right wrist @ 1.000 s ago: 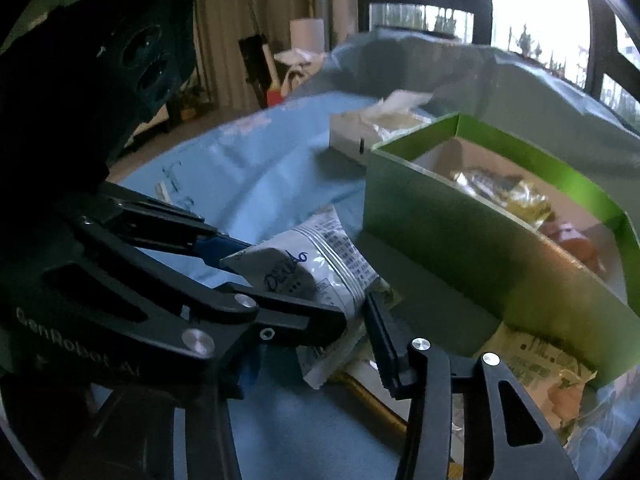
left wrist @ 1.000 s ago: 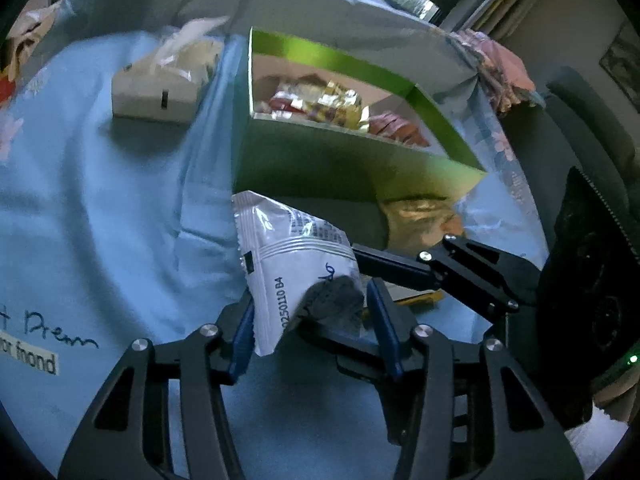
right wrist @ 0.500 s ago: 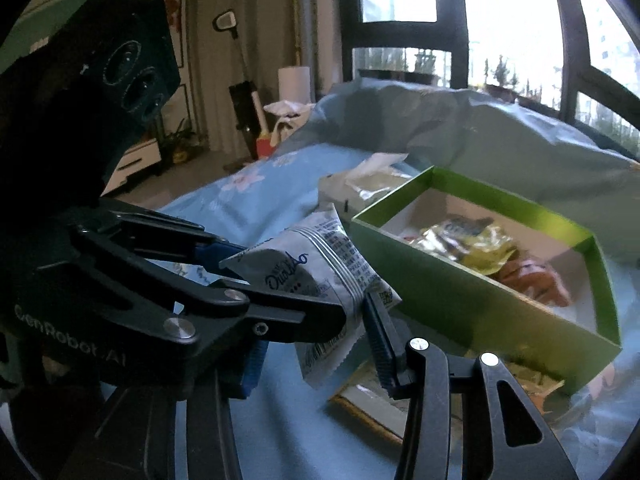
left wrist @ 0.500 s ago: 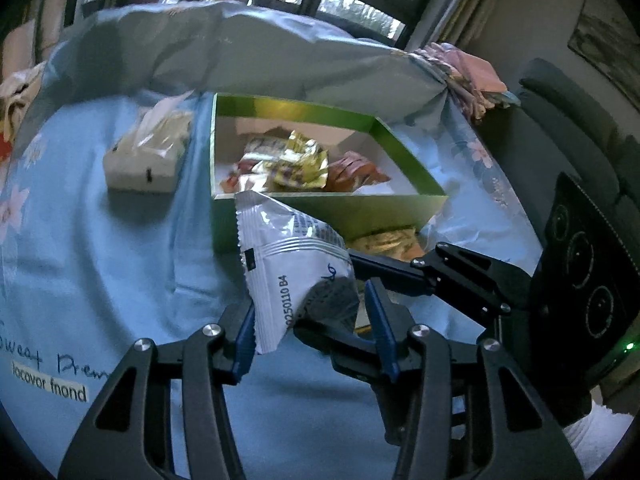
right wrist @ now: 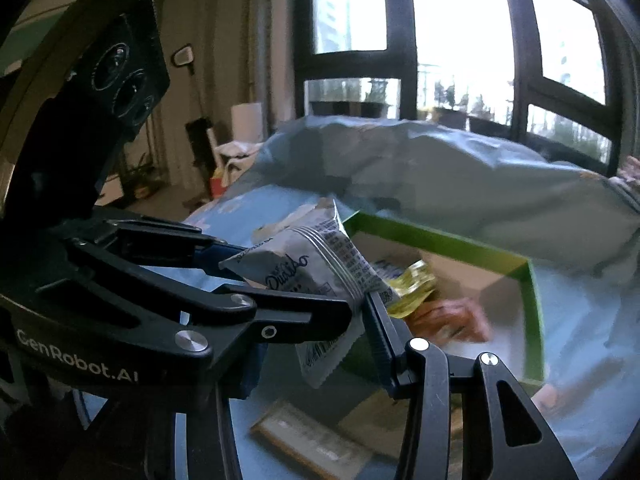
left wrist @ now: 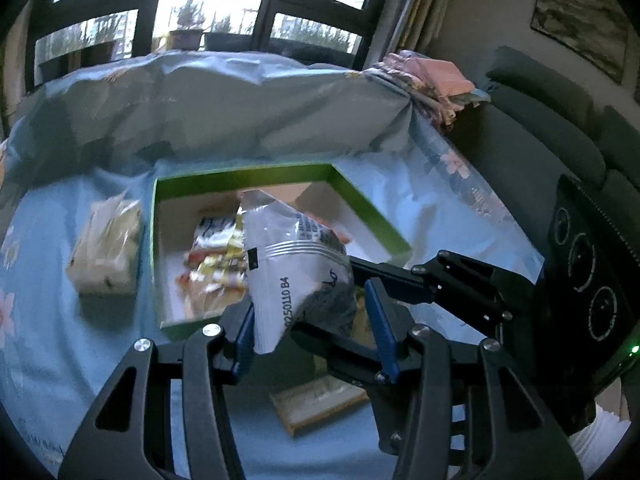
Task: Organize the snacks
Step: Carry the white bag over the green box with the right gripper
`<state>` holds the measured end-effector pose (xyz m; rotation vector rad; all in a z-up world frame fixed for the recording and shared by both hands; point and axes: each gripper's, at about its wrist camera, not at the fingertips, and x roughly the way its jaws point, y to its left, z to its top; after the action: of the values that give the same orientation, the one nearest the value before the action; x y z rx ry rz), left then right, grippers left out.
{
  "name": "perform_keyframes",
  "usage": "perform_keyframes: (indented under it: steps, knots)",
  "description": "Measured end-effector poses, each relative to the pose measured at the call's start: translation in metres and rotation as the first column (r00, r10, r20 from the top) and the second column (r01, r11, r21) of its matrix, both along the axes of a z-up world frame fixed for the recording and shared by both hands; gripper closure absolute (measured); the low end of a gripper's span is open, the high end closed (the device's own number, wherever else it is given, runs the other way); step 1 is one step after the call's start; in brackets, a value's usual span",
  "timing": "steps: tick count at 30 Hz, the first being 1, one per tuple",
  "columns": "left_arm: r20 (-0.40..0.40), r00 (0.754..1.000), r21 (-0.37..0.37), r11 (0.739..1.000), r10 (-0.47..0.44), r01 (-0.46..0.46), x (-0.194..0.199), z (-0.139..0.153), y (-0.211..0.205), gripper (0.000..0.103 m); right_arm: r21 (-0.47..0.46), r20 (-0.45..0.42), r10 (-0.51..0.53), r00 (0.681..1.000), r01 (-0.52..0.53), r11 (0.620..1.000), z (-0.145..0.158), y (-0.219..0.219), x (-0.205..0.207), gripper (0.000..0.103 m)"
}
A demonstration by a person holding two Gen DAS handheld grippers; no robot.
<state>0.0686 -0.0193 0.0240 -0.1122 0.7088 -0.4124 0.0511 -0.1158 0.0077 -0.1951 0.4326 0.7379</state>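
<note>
1. Since the earlier frame, both grippers have lifted the white snack packet (left wrist: 298,268) up, so it now shows in front of the green box (left wrist: 372,216).
2. Left of centre lies a tissue pack (left wrist: 106,256).
3. Left gripper (left wrist: 310,330) and right gripper (right wrist: 362,304) each grasp the packet, frame centre.
4. Wrapped snacks (left wrist: 214,264) fill the box.

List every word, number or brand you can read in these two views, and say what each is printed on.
"GenRobot.AI": on the left claw's black frame, right wrist view.
"Dialiso", roughly; cursive brand on the white snack packet.
"250110 B4": date code on the packet's edge; the digit before it is cut off.
Packet's small print and barcode: too small to read.
Blue cloth's corner lettering: blurred.
</note>
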Motion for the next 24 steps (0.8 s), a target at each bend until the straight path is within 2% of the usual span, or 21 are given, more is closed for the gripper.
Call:
perform_keyframes:
  steps: [6, 9, 15, 24]
  knots:
    - [0.031, 0.999, -0.013, 1.000, -0.026, 0.026, 0.023, 0.010, -0.009, 0.054, 0.006, 0.001, -0.041, 0.999, 0.041, 0.999, 0.008, -0.007, 0.024, 0.055]
    - [0.040, 0.999, -0.047, 0.998, -0.037, 0.039, 0.036, 0.009, -0.008, 0.054, -0.009, 0.005, -0.061, 0.998, 0.061, 0.998, 0.009, -0.006, 0.036, 0.055]
    - [0.009, 0.999, -0.104, 0.994, -0.041, 0.041, 0.061, -0.001, -0.004, 0.054, -0.028, -0.016, -0.087, 0.996, 0.087, 0.996, 0.004, -0.005, 0.063, 0.055]
    - [-0.037, 0.999, -0.129, 0.992, -0.012, 0.007, 0.084, -0.016, 0.003, 0.054, -0.065, -0.040, -0.089, 0.995, 0.086, 0.994, -0.009, 0.005, 0.085, 0.055]
